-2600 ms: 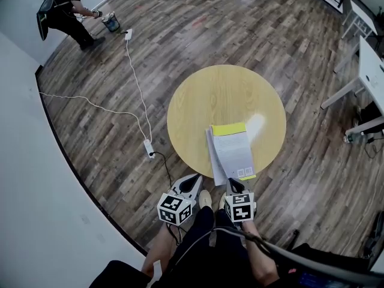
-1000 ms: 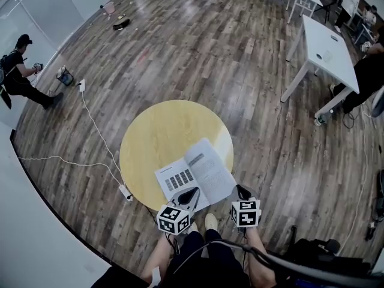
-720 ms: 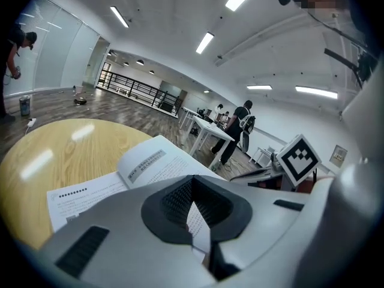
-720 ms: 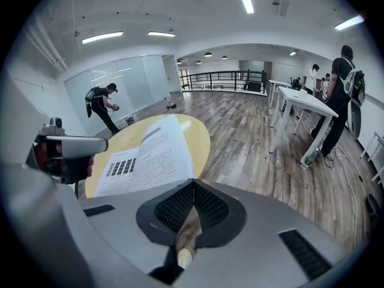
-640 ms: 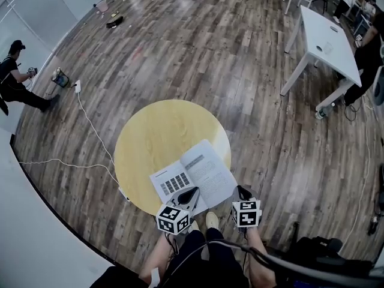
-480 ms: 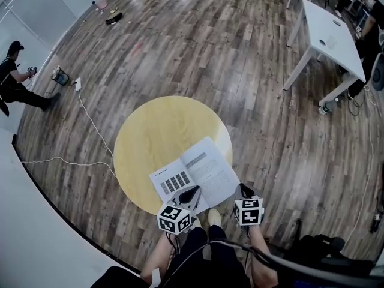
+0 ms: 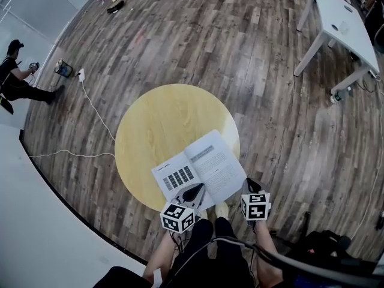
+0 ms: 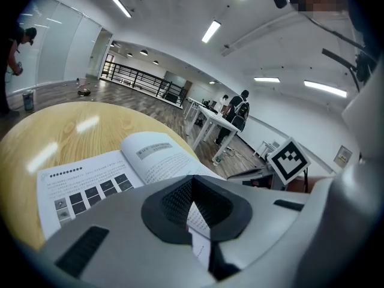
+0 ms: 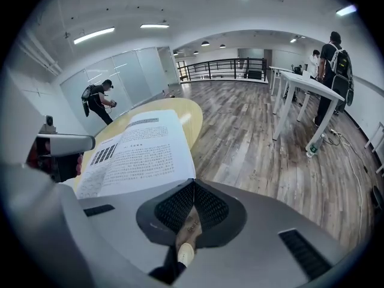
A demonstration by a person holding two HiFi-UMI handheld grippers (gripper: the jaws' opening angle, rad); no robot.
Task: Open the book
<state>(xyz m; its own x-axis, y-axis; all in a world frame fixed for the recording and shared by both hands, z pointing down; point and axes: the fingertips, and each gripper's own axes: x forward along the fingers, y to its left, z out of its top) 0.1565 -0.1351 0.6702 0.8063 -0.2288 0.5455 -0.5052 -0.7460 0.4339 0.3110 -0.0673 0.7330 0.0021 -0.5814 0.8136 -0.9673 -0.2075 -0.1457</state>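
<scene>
Round wooden table (image 7: 162, 119): open book (image 7: 201, 170), light with floppy pages; we'd lift by a page edge. Left gripper (image 7: 195, 189) and right gripper (image 7: 248, 183) both closed, empty.

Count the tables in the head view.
2: the round yellow table under the open book, and a white table at top right; more may lie out of frame.

A round yellow wooden table (image 7: 156, 125) is standing on a dark plank floor (image 7: 240, 47). An open book (image 7: 199, 170) is lying flat on the near right part of the tabletop, pages facing up, its near and right corners hanging past the rim. A white cable (image 7: 96, 108) is trailing over the floor, left of the table.
</scene>
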